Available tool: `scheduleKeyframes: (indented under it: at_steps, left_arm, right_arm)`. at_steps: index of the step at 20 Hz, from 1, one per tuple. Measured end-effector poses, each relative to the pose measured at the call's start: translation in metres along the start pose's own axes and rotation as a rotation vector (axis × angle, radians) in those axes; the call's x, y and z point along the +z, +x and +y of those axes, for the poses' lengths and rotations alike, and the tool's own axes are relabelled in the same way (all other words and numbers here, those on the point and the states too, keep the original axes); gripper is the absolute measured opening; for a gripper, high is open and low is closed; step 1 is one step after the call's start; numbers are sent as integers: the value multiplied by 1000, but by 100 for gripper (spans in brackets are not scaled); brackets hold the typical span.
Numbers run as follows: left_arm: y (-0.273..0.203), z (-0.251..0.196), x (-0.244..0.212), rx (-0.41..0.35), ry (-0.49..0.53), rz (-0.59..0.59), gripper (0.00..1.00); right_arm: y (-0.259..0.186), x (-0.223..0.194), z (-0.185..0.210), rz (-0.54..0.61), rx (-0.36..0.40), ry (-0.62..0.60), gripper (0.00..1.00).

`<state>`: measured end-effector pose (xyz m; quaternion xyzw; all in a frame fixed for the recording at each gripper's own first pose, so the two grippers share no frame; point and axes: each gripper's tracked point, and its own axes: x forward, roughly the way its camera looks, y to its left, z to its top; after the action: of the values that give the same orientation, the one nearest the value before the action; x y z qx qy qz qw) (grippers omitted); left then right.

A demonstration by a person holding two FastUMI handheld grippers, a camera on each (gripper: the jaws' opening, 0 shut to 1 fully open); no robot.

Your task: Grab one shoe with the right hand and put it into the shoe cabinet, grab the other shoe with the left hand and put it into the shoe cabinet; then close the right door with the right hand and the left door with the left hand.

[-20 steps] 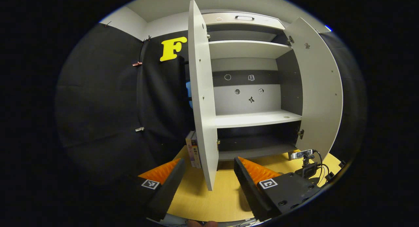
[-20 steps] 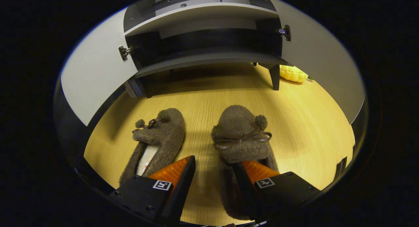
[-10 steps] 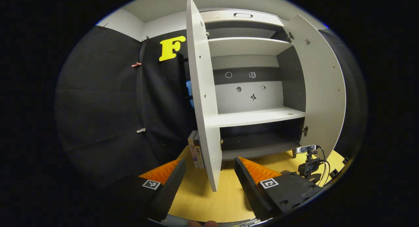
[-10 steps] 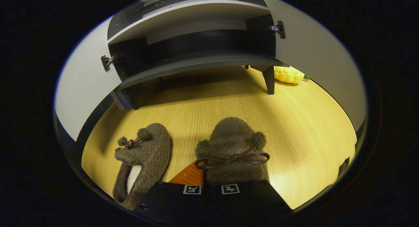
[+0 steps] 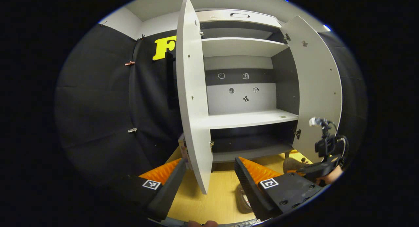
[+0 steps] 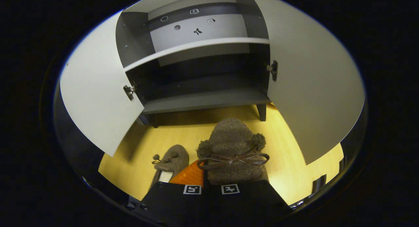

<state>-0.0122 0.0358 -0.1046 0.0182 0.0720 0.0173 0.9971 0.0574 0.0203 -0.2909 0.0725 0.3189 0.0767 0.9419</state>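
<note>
Two fuzzy brown slippers are in play. One slipper (image 6: 233, 145), with a dark bow across its top and two pompoms, is clamped at its heel end in the right gripper (image 6: 211, 184), whose fingers are drawn together on it; it is held off the wooden floor (image 6: 137, 161), toe pointing toward the shoe cabinet (image 6: 199, 99). The other slipper (image 6: 170, 161) lies on the floor down to the left of the lifted one, apart from it, toe also toward the cabinet, in front of the left door.

Both cabinet doors stand wide. In the right gripper view the left door (image 6: 95, 102) and the right door (image 6: 307, 89) flank a dark lowest compartment with a grey bottom board, and a pale shelf (image 6: 196, 47) sits above it. No shoe lies on that bottom board.

In the left gripper view the left gripper (image 5: 209, 178) hangs with its fingers spread wide and nothing between them, the edge of the open left door (image 5: 193, 105) standing just ahead of the gap. Farther off at the right edge, near the open right door (image 5: 319, 83), the right gripper (image 5: 322, 168) shows with the held slipper (image 5: 293, 164) at its front, a hand behind it.
</note>
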Motion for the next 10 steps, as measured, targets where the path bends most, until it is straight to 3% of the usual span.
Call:
scheduleKeyframes:
  at_steps: [5, 10]
  left_arm:
    - [6, -14, 6, -33, -18, -3, 94]
    - [10, -26, 14, -49, -24, -25, 94]
  right_arm:
    - [-44, 107, 20, -99, 7, -71, 7]
    - [-49, 208, 48, -167, 60, -103, 7]
